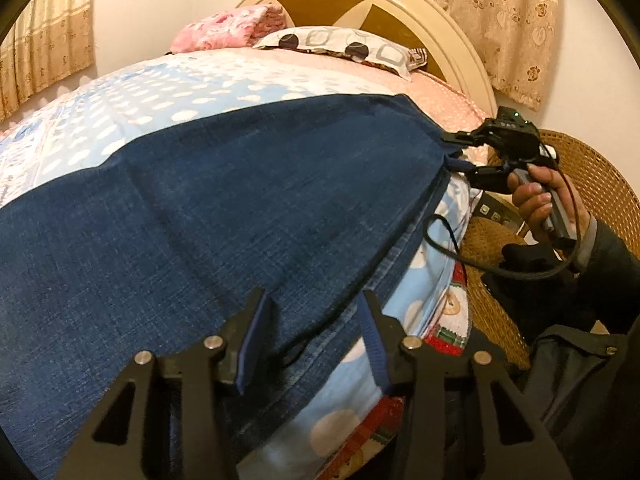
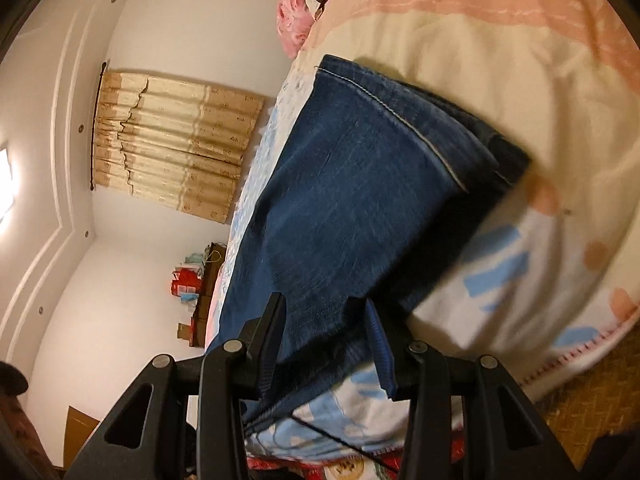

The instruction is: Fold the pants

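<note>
The jeans [image 1: 224, 200] lie flat on the bed [image 1: 160, 92] w/ one long edge at the near side of the mattress; the left gripper [image 1: 316, 340] stands part-spread astride that edge, pads seemingly not yet biting, and the right gripper [image 2: 324, 344] looks pinched on the denim near the hem end. Likely slip: the left pads may catch only the top layer, or snag the black cable [image 1: 448, 240] trailing beside the edge, so the fold skews. Room is open across the bed toward the pillow [image 1: 340, 46]; the wicker chair [image 1: 592, 176] crowds the right hand [image 1: 540, 200].
</note>
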{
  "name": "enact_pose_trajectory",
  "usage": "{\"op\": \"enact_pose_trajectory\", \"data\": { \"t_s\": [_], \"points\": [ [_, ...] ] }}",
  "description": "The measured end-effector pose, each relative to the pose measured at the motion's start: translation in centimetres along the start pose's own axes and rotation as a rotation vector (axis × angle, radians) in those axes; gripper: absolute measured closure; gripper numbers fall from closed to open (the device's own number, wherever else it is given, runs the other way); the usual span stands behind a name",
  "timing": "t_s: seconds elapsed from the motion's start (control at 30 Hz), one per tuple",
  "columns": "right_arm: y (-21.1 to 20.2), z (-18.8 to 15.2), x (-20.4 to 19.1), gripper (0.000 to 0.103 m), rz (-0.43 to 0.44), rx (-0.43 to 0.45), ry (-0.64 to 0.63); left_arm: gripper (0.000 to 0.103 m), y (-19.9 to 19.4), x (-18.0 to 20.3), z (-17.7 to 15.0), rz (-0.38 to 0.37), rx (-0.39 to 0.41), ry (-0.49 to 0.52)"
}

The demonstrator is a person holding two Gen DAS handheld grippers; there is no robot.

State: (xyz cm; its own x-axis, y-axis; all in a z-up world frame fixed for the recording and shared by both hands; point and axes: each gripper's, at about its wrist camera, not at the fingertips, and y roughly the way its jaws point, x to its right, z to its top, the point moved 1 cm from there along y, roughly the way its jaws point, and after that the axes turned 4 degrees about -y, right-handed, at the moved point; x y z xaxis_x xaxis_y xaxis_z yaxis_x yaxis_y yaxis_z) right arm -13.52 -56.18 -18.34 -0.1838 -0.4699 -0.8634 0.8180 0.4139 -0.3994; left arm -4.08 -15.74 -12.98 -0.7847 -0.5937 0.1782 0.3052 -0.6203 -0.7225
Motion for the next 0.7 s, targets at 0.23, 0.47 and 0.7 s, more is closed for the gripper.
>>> {"op": "enact_pose_trajectory", "data": {
  "t_s": [0.23,0.47,0.7],
  "points": [
    [-1.4,0.1,-2.4,0.101,0.001,0.04,-0.11,0.098,-0.3,-0.5,-0.1,-0.056,-0.038,-0.033],
    [-2.8,-0.5,-2.2,0.098,-0.043,0.007,-0.162,0.099,-0.5,0.5,-0.7,-0.059,-0.046,0.005],
    [-0.8,-2.7,-2.5,0.038,0.093,-0.062,-0.104,0.099,-1.3,0.3,-0.2,-0.071,-0.002,-0.007]
  ]
}}
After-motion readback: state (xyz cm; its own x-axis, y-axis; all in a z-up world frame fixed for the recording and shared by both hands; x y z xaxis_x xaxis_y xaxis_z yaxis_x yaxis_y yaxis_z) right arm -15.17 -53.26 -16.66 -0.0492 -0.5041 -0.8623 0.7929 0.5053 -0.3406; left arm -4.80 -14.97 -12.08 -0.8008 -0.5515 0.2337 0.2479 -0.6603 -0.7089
